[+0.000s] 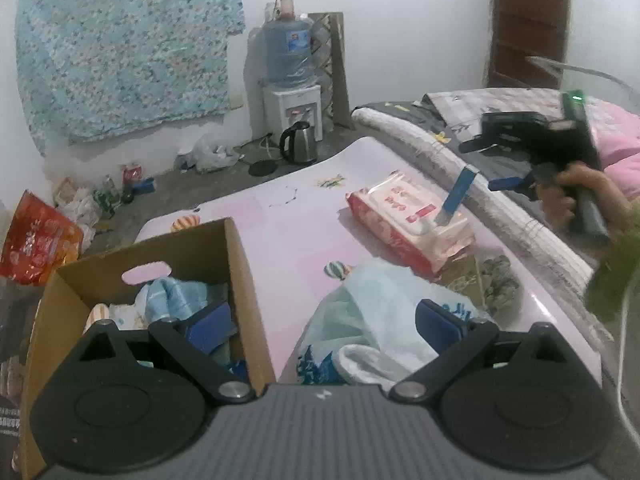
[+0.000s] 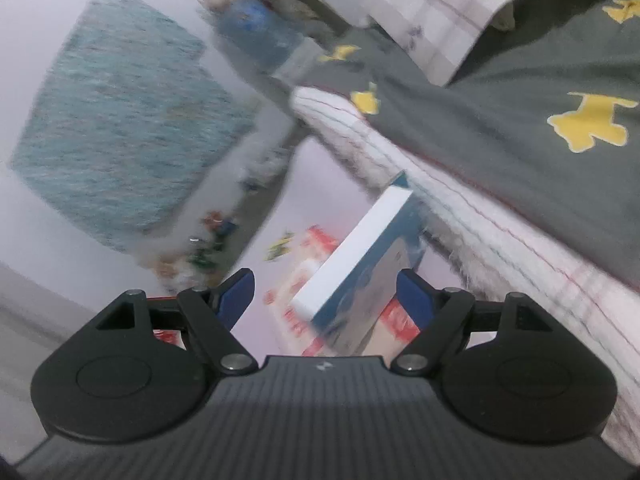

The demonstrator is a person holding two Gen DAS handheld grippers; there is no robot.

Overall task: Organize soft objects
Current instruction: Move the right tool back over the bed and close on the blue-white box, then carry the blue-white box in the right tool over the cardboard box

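Wet-wipes pack (image 1: pixel 408 220), red & white, lies flat on the pink surface (image 1: pixel 288 232) near the bed (image 1: pixel 480 184). A small blue box (image 1: pixel 456 196) stands tilted w/ its lower end on the pack; in right wrist view it sits between the right hand-held gripper (image 2: pixel 324 294) pads, jaws spread wide, not clearly pinching it. View is blurred. Closer in, a plastic bag (image 1: pixel 372 316) of soft items lies on the surface. Left hand-held gripper (image 1: pixel 324 326) is open, one pad over the cardboard box (image 1: pixel 240 272) holding a blue cloth (image 1: pixel 176 296), the other at the bag.
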